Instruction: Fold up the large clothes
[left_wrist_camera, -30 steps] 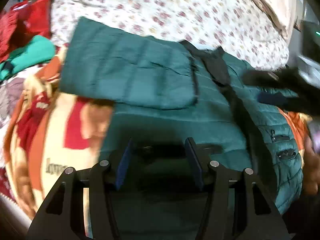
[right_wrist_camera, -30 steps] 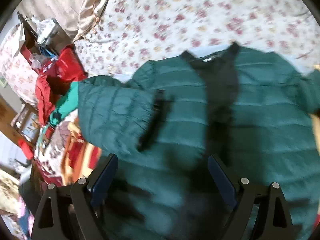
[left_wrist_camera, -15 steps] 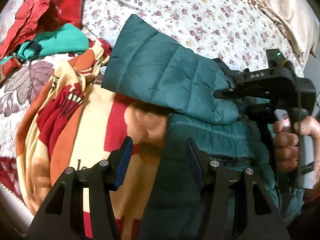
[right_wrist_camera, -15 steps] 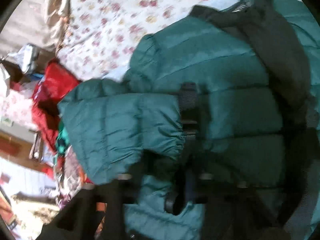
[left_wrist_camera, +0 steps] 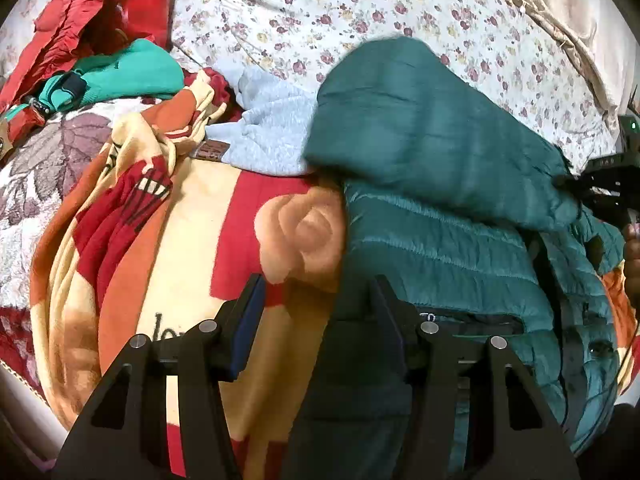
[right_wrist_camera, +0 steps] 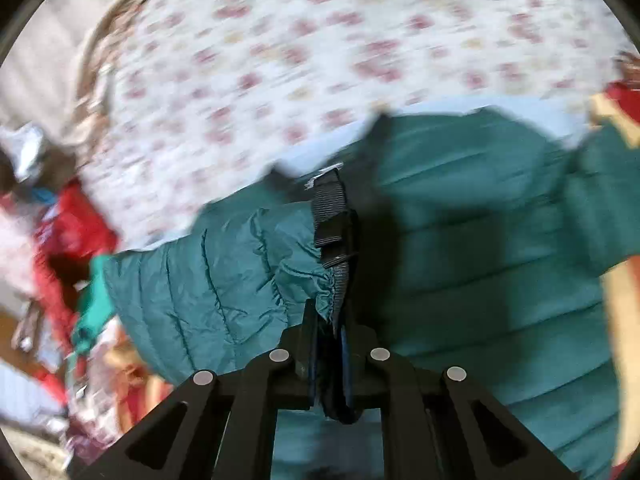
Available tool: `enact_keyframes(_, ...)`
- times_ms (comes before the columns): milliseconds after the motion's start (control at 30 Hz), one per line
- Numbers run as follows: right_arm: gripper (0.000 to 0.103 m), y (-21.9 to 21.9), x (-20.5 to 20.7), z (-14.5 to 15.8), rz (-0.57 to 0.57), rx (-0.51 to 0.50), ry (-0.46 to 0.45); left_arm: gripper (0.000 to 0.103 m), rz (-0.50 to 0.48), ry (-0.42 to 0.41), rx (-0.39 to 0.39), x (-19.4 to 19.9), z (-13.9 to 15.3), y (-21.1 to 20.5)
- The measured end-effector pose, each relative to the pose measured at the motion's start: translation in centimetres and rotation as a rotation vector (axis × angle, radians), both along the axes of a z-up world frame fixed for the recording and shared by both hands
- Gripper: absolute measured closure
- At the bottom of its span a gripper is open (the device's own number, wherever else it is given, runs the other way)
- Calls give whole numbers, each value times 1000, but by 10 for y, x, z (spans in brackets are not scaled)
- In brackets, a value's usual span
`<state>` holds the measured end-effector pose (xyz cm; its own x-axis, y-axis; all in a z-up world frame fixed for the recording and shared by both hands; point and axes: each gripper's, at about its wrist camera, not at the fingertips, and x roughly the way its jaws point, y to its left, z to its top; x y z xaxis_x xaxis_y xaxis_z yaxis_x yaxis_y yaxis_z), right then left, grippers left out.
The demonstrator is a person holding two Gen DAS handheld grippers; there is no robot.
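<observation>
Teal quilted puffer jacket [left_wrist_camera: 448,240] lies spread on a bed w/ floral sheet [left_wrist_camera: 360,12], body partly over an orange/red/cream blanket [left_wrist_camera: 192,240]. One sleeve [right_wrist_camera: 208,280] is lifted and drawn across the jacket front (blurred in left wrist view, sharper in right). Right gripper [right_wrist_camera: 328,340] is clamped on the sleeve cuff [right_wrist_camera: 320,292]: gathered elastic edge and dark strap sit between the pads, jaws nearly together. Its jaws have just been closing, cuff fabric between them. In left wrist view the right gripper shows only at far right edge, a hand [left_wrist_camera: 631,264] behind it.

Left gripper [left_wrist_camera: 316,312] hovers about half open over the jacket's near-left edge where it meets the blanket; nothing pinched, pads not pressing fabric as far as I can tell.

Other stuff: light grey fleece garment [left_wrist_camera: 272,132] just beside the raised sleeve, green garment [left_wrist_camera: 132,76] and red fabric [left_wrist_camera: 100,12] at upper left, well apart from the jacket.
</observation>
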<state>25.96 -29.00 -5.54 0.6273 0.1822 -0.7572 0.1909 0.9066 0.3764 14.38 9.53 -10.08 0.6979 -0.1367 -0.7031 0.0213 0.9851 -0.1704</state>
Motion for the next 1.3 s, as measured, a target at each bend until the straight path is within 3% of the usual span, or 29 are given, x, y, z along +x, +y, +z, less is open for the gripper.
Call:
enact_keyframes(133,95,-38,12,-18,-116,-90,66,49,-4,6,14,2,-3,-3)
enact_keyframes(467,92,-53,28,-55,-171,-77,134,47,-3,13,48,8,-9,-12)
enact_keyframes(567,74,-54,21,-47,-158,-96,118,44,5,11,58,9,-10,-13)
enact_keyframes(633,54,-55,8,-34,-156,-112,75,44,7,12,57,9,-10,-13)
enact_keyframes(733,48,-60,-14,-15,-169,-173,22,43,9,12,54,9,-10,-12)
enact_keyframes(967,48,-36,-34,-4,-114,-184,-31,42,13,6,65,7,-11,-13)
enact_keyframes(1067,48,-18,-21,-21,-45,-187,19,42,14,4,72,7,-12,-13)
enact_keyframes(1200,48,-11,3,-48,-43,-234,107,41,17,9,70,8,-12,-13)
enact_keyframes(1300,48,-12,0,-46,-47,-240,94,41,18,7,73,8,-11,-13)
